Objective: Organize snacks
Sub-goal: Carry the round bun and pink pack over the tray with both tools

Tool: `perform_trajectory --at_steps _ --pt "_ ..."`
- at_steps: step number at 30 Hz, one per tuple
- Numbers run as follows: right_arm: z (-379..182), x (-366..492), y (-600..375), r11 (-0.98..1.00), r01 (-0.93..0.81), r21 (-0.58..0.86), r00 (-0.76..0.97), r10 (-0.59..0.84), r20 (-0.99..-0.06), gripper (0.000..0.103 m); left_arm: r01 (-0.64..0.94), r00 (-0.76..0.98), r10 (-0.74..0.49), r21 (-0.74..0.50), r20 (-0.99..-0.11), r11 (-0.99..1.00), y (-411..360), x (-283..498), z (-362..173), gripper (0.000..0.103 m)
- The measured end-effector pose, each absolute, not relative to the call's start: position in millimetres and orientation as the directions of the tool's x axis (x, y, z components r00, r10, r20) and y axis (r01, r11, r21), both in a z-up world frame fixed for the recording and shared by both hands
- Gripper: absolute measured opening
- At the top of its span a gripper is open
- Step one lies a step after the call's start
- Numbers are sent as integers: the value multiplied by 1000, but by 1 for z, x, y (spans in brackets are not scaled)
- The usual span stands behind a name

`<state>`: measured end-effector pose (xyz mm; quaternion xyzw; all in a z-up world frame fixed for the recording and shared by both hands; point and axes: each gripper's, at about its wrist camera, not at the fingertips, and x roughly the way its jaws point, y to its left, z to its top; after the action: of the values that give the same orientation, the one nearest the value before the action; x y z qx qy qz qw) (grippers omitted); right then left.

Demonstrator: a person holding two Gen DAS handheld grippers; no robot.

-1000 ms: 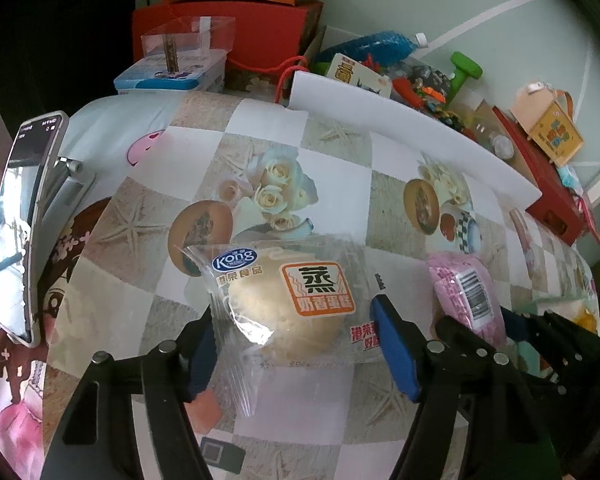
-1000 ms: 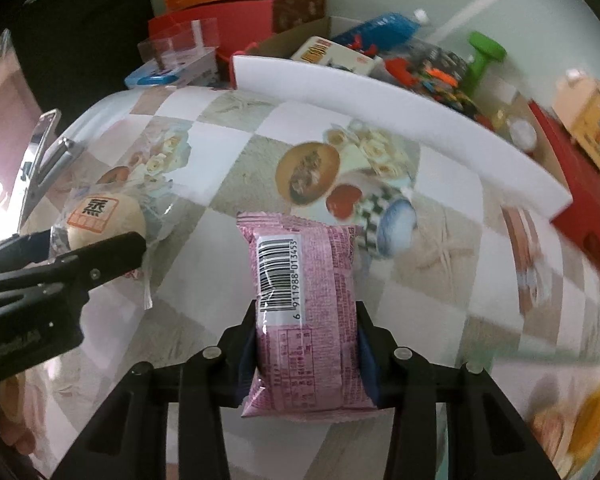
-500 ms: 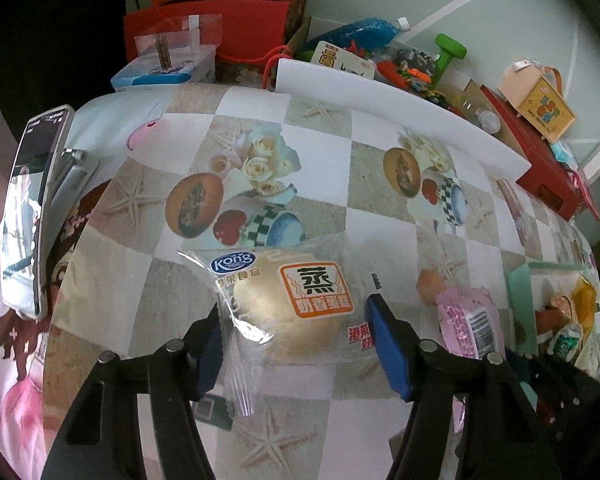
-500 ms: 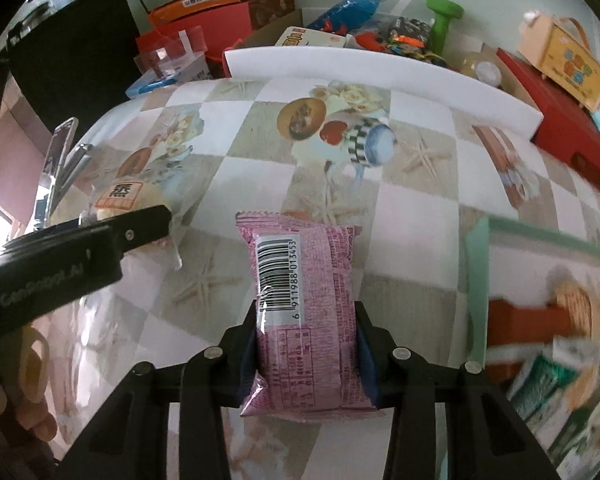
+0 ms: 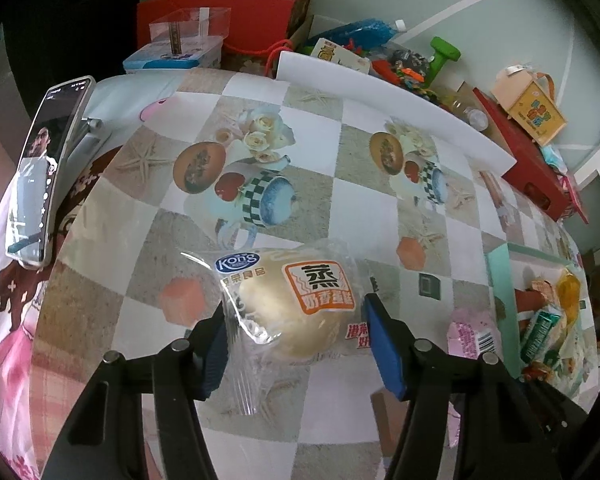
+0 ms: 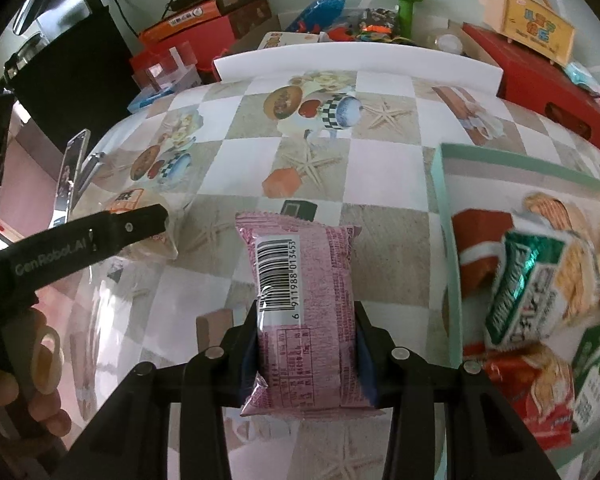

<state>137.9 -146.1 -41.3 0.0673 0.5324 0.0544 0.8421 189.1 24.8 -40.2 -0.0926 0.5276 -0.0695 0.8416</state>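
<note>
Since the earlier frames both grippers have travelled across the worktop (image 6: 384,168) toward the green tray (image 6: 446,240), which now fills the right of the right wrist view. The left gripper (image 5: 296,344) has just been closing its jaws; its blue fingers (image 5: 384,348) clasp the clear-wrapped steamed cake (image 5: 292,312) at lower centre. The right gripper (image 6: 306,356) fingers stand narrow, clamping the pink snack packet (image 6: 304,312) at lower centre, just left of the tray. Farther right, mixed snacks (image 6: 528,288) lie piled in the tray.
</note>
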Motion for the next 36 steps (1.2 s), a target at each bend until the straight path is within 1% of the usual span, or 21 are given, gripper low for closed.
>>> perform_trajectory --at_steps 11,23,31,36 --pt "-21 125 -158 981 -7 196 480 175 -860 43 57 483 -235 -238 -844 970 13 178 -14 63" --pt "6 115 -178 973 21 228 550 179 -815 43 159 562 -313 -271 -766 949 -18 164 34 63" --pt "21 108 -200 969 64 237 586 156 -795 43 224 593 -356 -277 -723 934 -40 152 57 63" --pt "27 103 -222 963 111 245 602 131 -788 43 269 586 -386 -278 -713 922 -58 149 63 63"
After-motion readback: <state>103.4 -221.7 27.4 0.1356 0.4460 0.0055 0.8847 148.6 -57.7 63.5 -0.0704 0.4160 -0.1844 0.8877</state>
